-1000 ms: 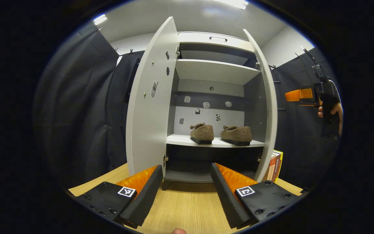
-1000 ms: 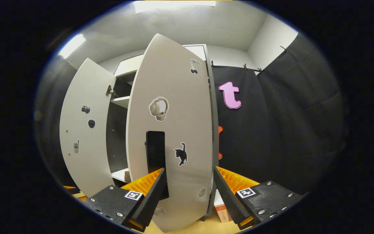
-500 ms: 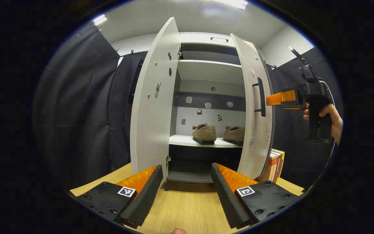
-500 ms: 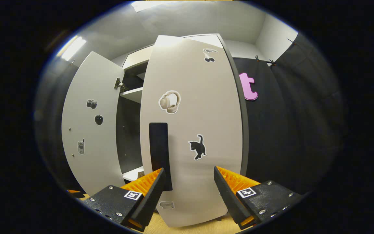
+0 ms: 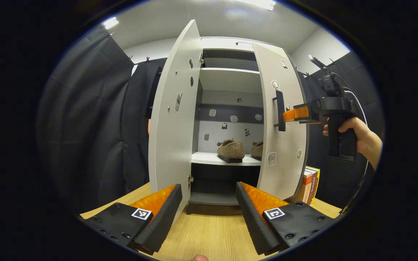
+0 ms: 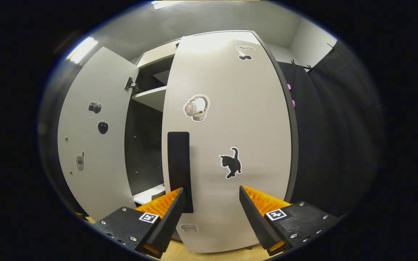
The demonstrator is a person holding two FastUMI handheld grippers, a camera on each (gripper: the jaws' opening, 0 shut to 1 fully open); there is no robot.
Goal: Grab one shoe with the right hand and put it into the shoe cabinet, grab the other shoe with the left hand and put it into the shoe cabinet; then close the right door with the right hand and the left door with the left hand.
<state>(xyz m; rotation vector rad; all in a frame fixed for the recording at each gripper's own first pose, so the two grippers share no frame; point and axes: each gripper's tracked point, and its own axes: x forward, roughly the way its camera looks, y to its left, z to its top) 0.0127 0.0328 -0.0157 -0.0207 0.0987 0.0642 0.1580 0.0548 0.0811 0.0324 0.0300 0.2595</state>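
Observation:
Two brown fuzzy shoes stand on the white shoe cabinet's middle shelf [image 5: 209, 158]. One shoe [image 5: 230, 150] is in full sight; the other shoe [image 5: 257, 149] is half hidden behind the right door [image 5: 281, 145]. That door is swung partway shut. My right gripper [image 5: 289, 115], held by a hand [image 5: 357, 134], has its tips at the door's black handle [image 5: 279, 110]. In the right gripper view, my right gripper [image 6: 212, 188] is open against the right door [image 6: 238, 127], beside the handle [image 6: 179, 163]. My left gripper [image 5: 208, 185] is open and empty, low in front of the cabinet.
The left door [image 5: 172, 116] stands wide open, as also appears in the right gripper view [image 6: 93, 137]. Several books [image 5: 308, 185] stand upright against the cabinet's right side. A wooden table top [image 5: 209, 232] lies under my left gripper.
The right door has swung further toward shut, now covering more of the second shoe. My right gripper has followed it leftward. My left gripper has stayed put.

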